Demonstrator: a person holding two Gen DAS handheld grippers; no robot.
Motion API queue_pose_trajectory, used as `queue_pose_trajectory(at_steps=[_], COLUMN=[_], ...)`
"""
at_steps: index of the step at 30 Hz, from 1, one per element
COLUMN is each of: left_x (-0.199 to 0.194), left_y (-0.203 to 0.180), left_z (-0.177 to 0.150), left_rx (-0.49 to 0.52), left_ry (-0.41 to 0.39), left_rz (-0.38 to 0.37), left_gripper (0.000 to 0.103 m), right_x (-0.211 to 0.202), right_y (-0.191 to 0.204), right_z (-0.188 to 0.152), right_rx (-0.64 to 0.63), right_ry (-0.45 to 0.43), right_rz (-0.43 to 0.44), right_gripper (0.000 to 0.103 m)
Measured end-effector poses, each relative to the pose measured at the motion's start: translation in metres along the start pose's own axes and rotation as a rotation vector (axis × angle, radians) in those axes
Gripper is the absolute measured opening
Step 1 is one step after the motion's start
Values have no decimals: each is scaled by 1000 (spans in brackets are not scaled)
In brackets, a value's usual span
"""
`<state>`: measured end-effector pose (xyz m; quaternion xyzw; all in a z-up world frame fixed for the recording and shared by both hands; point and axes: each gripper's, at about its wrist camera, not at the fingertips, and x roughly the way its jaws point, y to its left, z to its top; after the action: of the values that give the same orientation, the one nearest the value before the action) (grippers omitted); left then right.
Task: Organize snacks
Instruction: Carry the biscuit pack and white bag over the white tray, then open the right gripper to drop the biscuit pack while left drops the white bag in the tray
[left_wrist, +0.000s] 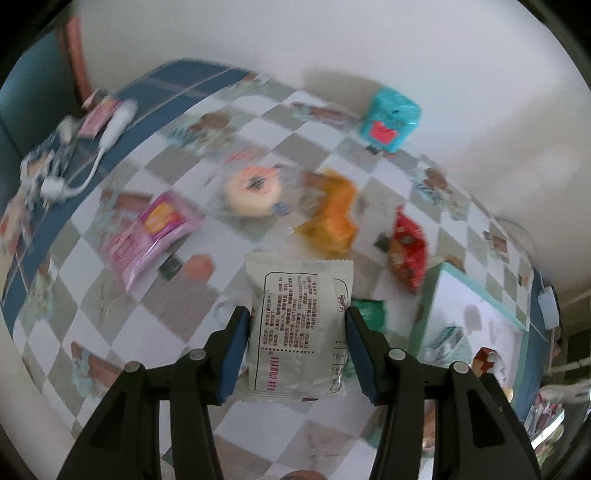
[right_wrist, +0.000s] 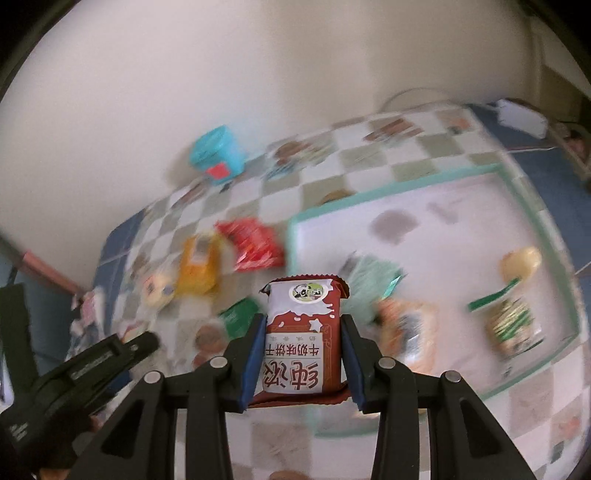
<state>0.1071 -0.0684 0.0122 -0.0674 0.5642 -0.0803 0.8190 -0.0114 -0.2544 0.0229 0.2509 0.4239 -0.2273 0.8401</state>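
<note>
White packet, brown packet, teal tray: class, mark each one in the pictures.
white packet (left_wrist: 299, 325), left wrist view, printed back panel
brown packet (right_wrist: 303, 339), right wrist view, front label
teal tray (right_wrist: 399, 186), right wrist view, far rim

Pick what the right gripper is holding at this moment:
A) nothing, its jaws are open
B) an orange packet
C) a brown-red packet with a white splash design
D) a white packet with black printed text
C. In the right wrist view the right gripper is clamped on the brown-red packet, blue pads pressing both its sides; the white packet sits in the left gripper.
</note>
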Motion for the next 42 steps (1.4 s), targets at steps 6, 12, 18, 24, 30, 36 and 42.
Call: queue_pose_trajectory(at_steps=[6,12,18,24,30,36,42], left_x=[-12,-10,4,22,36,38,40], left_y=[-46,-92,-148,-189,-200,-191,-192], left_z=[8,3,-12,-33,-43,-37,-38], left_rx=[103,209,314,389,415,372,368], left_ry=[-37,-51,-36,-16,14,19,37], left_rz=[-74,-117,-195,-253,-298,-329,-351], left_gripper=[54,54,54,54,54,54,54], right_x=[-1,2,5,14,21,21,22], right_y=[-38,-83,-118,-132,-130,-130,-130], right_z=[22,34,40,38,34,33,33], right_rx=[41,133,198,221,207,209,211], right_ry=[-58,-72,-79,-60,-31,-23,-20], right_rz=[-115,-196,-256,-279,-314,-310,-305], right_gripper=[42,42,42,42,42,42,42])
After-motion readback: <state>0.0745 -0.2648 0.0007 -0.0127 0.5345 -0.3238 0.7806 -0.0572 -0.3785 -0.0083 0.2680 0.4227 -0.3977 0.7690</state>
